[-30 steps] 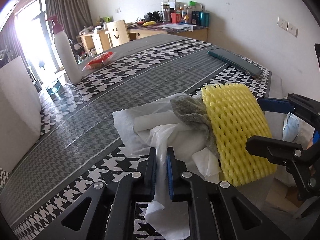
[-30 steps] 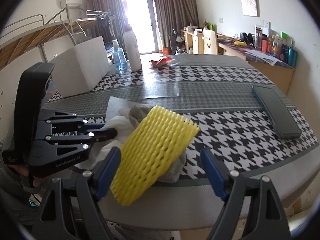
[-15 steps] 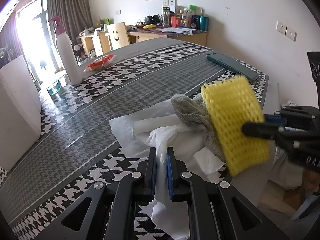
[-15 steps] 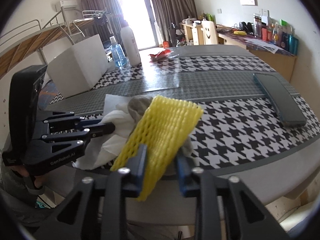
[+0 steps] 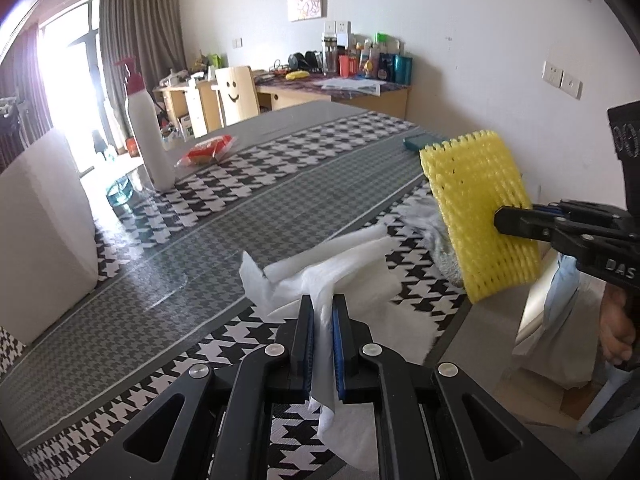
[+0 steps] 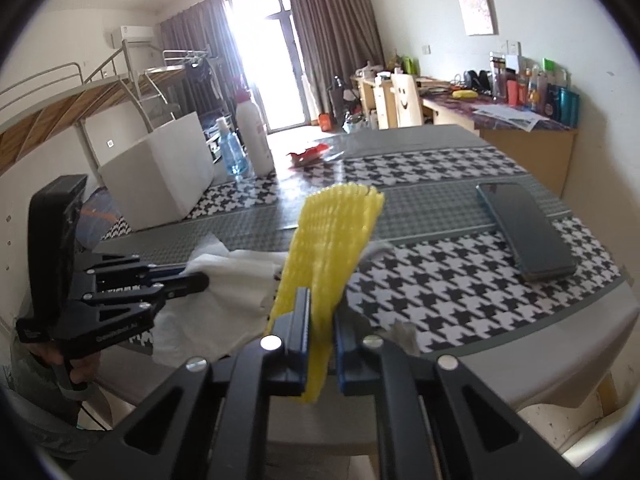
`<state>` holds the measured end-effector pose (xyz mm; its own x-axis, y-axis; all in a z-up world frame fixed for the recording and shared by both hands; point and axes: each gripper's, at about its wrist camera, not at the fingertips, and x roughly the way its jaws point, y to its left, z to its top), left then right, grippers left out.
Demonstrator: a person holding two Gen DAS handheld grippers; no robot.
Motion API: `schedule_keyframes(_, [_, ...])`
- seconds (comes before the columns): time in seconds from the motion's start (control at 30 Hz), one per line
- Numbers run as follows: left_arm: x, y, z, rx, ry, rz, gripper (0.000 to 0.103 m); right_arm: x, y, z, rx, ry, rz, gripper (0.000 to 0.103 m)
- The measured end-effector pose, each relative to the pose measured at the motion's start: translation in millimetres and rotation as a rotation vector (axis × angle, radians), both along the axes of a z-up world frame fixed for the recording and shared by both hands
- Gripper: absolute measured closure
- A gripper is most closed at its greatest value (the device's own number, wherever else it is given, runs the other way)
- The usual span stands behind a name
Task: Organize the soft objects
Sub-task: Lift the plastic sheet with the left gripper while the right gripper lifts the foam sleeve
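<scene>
Right hand-held gripper pinching yellow foam net, raised above the tabletop beside the white tissue; left hand-held gripper pinching that tissue

Only readable bit: white letters "DAS", cut off at frame edge, showing on the right gripper body. Left gripper lettering's looking too blurry.

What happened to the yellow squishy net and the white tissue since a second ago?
The right hand-held gripper closed on the yellow foam net and lifted it off the pile. The left hand-held gripper pulled the white tissue away from the grey cloth. Its grip stayed shut; the phone and bottle stayed put.
</scene>
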<state>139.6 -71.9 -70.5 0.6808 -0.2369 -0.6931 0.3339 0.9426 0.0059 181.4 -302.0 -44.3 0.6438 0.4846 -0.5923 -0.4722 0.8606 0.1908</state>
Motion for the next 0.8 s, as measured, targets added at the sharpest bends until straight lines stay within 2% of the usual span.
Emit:
schedule_keyframes(0.27, [-4, -1, 1, -0.003, -0.002, 0.002, 0.095, 4, 3, -3, -0.007, 0.0, -0.001, 0.09])
schedule_keyframes(0.5, [-5, 4, -2, -0.004, 0.007, 0.014, 0.095, 7, 20, -10, -0.075, -0.002, 0.012, 0.087])
schedule_keyframes(0.6, [-7, 5, 0, -0.008, 0.005, 0.012, 0.095, 2, 19, -5, -0.092, -0.03, 0.007, 0.069])
schedule_keyframes(0.67, [-9, 5, -1, -0.01, 0.006, 0.007, 0.095, 0, 16, -2, -0.09, -0.043, -0.001, 0.044])
schedule_keyframes(0.8, [-10, 3, -6, 0.003, 0.024, 0.007, 0.095, -6, 14, 3, -0.094, -0.087, -0.009, 0.04])
